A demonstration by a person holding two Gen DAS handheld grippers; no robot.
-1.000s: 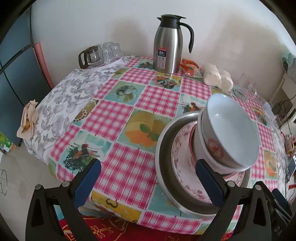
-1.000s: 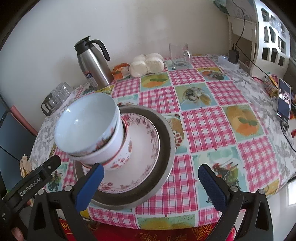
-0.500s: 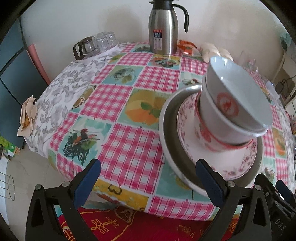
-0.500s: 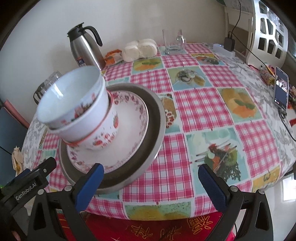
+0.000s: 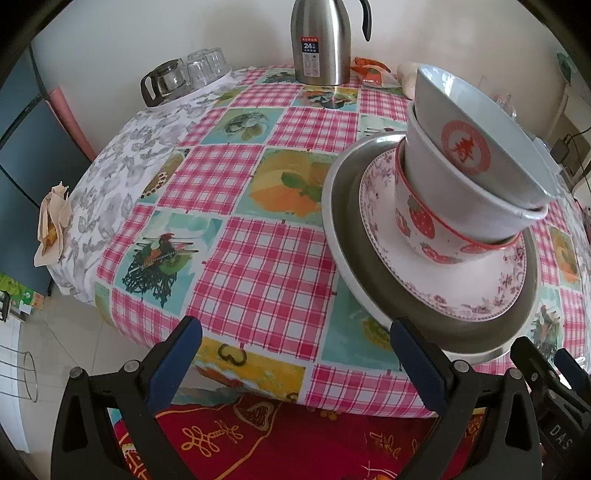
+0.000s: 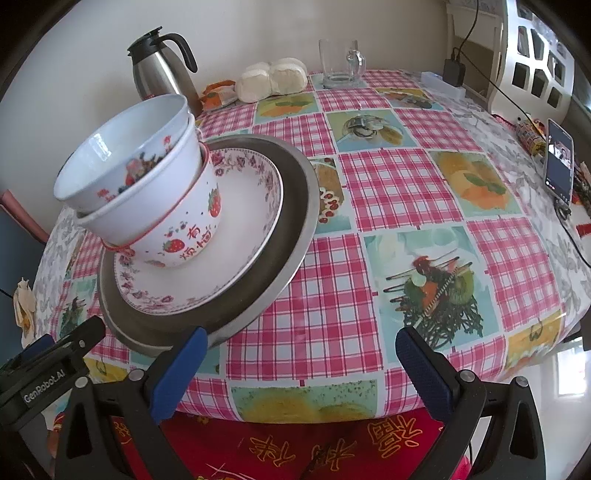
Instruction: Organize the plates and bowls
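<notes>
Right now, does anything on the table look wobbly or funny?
Yes. The top bowl sits tilted in the strawberry bowl, leaning off-centre on the floral plate and metal plate. Nothing looks spilled or broken.

A plain cream wall is running behind the far side of the round desk, which is wearing a pink-checked cloth with food pictures over a grey leaf-print cloth and a red embroidered one hanging at the near edge. Pale floor tiles are showing at the near left, beside a dark blue cabinet and a pink panel leaning against the wall. At the far right a white cut-out chair back is standing, and soft daylight is falling evenly across the cloth.
</notes>
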